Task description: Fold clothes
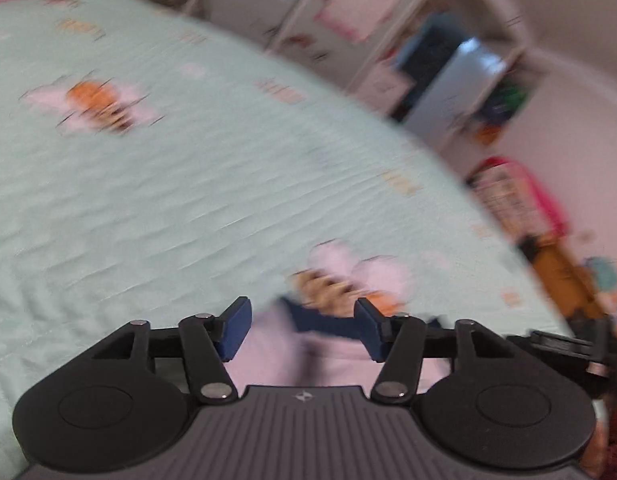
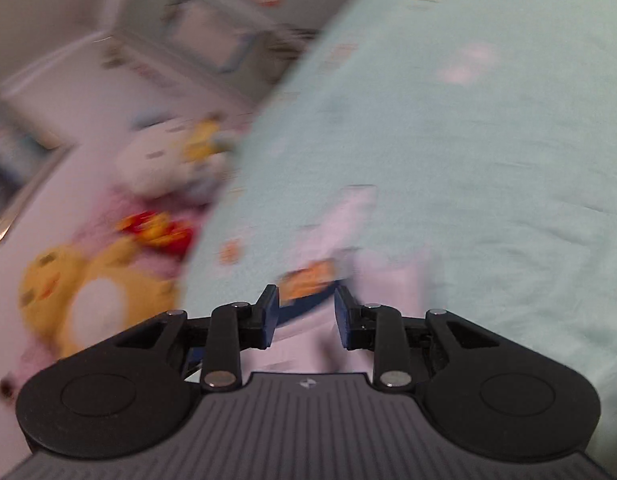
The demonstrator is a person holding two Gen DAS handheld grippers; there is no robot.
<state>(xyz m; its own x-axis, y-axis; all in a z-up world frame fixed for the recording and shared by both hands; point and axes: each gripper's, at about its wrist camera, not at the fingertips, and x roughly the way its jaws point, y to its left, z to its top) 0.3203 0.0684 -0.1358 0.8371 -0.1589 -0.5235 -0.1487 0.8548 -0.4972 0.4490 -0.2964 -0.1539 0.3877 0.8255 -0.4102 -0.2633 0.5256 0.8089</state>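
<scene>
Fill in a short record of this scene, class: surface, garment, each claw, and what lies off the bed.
surface: mint bedspread with printed motifs
garment: pale pink cloth with a navy band, lying between both claws
left claw: open, pads clear of the cloth
right claw: open, narrower gap, cloth between, not pinched
beside bed: yellow plush, white plush, shelves
image: blurred

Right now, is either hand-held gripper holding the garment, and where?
Nothing held. Left hand-held gripper and right hand-held gripper both stand open above the pale pink garment; pads press nothing.
</scene>
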